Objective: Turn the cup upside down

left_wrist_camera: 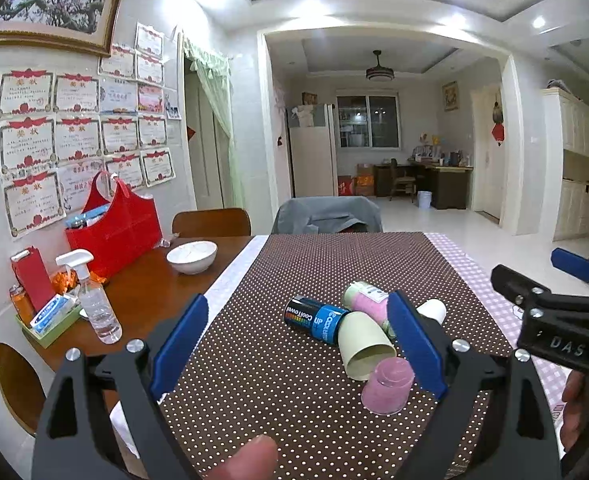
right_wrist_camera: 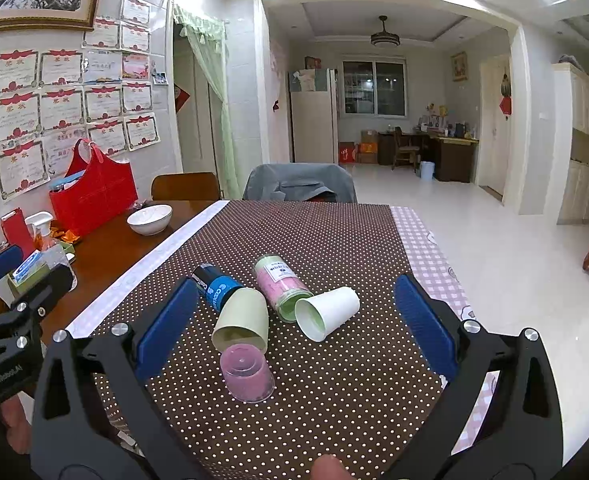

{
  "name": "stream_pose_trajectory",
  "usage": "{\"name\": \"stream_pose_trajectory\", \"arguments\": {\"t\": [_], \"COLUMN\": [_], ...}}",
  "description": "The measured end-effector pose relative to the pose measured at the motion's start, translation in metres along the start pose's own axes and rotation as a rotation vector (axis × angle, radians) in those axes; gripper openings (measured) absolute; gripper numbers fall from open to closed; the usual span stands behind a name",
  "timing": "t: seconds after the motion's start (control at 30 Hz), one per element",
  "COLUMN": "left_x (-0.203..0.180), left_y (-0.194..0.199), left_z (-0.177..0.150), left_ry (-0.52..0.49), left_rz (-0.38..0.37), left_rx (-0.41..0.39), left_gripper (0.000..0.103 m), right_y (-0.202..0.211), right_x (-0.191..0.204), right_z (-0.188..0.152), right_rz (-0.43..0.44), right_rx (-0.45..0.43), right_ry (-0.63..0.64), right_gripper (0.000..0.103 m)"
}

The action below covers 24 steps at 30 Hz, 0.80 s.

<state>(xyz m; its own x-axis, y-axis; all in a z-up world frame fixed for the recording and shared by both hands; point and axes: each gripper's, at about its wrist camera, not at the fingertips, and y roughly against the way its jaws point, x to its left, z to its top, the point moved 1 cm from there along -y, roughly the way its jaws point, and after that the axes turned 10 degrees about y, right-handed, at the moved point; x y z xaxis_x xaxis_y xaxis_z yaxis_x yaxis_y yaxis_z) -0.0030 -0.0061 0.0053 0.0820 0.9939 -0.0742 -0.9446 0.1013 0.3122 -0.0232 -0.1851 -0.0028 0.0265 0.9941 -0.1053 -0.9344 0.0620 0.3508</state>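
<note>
A pink translucent cup stands upside down on the brown dotted cloth. A pale green cup lies on its side just behind it. A white paper cup lies on its side to the right. My left gripper is open and empty, its right finger close to the pink cup. My right gripper is open and empty, with the cups between its fingers.
A blue-black can and a pink-green bottle lie behind the cups. A white bowl, a spray bottle and a red bag stand on the wooden table at the left.
</note>
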Motion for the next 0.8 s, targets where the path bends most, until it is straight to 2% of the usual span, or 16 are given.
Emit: {"name": "stream_pose_trajectory", "arguments": {"t": [0.27, 0.8], "left_x": [-0.001, 0.002], "left_y": [0.011, 0.017], "left_z": [0.003, 0.008], "left_ry": [0.012, 0.04], "left_rz": [-0.002, 0.004], "left_rx": [-0.024, -0.035], "left_gripper": [0.089, 0.089], "right_y": [0.015, 0.022], "right_x": [0.006, 0.008], "right_z": [0.004, 0.007], "right_rz": [-0.009, -0.013], "right_rx": [-0.035, -0.045], "right_ry": [0.004, -0.006], "right_gripper": [0.097, 0.097]}}
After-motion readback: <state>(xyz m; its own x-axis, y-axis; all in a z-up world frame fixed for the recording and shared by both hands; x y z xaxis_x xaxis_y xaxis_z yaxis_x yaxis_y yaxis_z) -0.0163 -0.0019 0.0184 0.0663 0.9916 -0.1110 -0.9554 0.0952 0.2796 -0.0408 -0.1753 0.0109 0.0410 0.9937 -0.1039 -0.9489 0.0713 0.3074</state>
